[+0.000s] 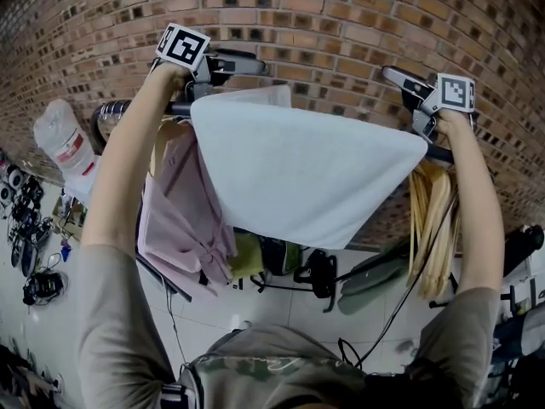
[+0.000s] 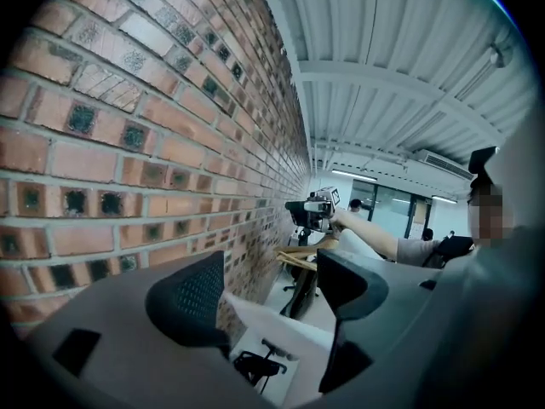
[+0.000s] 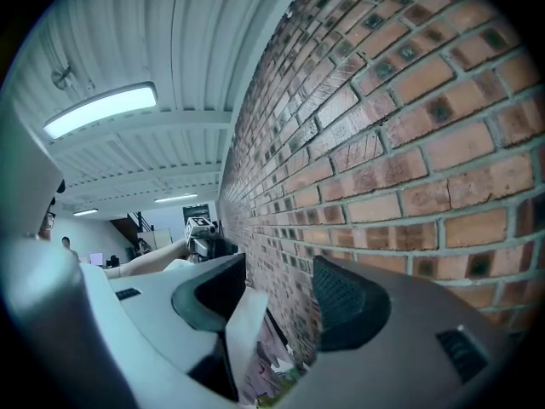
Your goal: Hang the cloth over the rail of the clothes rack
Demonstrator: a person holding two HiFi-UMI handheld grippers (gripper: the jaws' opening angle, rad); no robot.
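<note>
Faces a brick wall [image 1: 341,24] above a pale tiled floor [image 1: 213,313], with the white cloth [image 1: 306,173] draped over the rail [image 1: 179,107] between a pink garment [image 1: 183,216] left and wooden hangers [image 1: 430,220] right, its upper edge lying unclamped between the wide-parted jaws of left gripper [image 1: 251,63] and right gripper [image 1: 393,77].

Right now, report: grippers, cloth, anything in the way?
Left gripper open, right gripper open, cloth edge between each one's jaws. White cloth draped over rail. Pink garment at its left, wooden hangers at its right, neither blocking.
</note>
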